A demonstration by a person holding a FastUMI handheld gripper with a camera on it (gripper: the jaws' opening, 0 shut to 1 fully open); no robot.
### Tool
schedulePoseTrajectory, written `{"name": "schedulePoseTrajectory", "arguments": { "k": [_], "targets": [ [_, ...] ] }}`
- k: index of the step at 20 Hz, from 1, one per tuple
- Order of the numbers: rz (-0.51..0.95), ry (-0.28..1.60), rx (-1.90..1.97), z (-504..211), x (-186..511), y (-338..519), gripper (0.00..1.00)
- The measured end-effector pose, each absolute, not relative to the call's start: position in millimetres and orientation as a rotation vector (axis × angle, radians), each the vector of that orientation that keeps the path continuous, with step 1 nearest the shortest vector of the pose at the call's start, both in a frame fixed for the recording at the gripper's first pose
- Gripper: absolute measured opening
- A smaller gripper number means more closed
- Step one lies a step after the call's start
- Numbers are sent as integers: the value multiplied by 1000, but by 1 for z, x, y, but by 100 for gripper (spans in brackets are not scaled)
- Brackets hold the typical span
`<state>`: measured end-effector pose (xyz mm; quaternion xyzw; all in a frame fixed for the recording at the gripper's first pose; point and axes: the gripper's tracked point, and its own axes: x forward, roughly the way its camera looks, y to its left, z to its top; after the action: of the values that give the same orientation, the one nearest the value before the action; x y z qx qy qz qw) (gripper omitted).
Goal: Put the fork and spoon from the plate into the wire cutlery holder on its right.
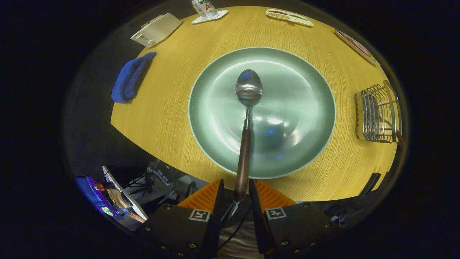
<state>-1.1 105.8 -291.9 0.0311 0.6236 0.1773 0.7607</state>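
On the round wooden table (172,108), a crumpled blue cloth (130,77) lies left of the pale green plate (305,108), above which the gripper (235,196) pinches the wooden-handled steel spoon (247,118), with the wire cutlery holder (377,114) at right

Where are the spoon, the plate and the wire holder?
spoon (248,88), gripper view, on its bowl.
plate (309,108), gripper view, on bare inner surface.
wire cutlery holder (375,115), gripper view, on its wires.

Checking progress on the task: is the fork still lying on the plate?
No, the plate carries just the spoon, its handle held between the jaws.
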Motion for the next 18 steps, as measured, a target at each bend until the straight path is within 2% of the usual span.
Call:
{"name": "schedulePoseTrajectory", "arguments": {
  "k": [1, 2, 7, 8, 9, 18],
  "targets": [
    [369, 1333, 66, -325, -2, 107, 41],
    [358, 1334, 57, -300, -1, 92, 11],
    [386, 1281, -16, -296, 2, 89, 12],
    [395, 1281, -34, -296, 1, 86, 3],
    [397, 1274, -43, -295, 1, 83, 2],
    [447, 1295, -118, -266, -12, 52, 2]
  ]
}}
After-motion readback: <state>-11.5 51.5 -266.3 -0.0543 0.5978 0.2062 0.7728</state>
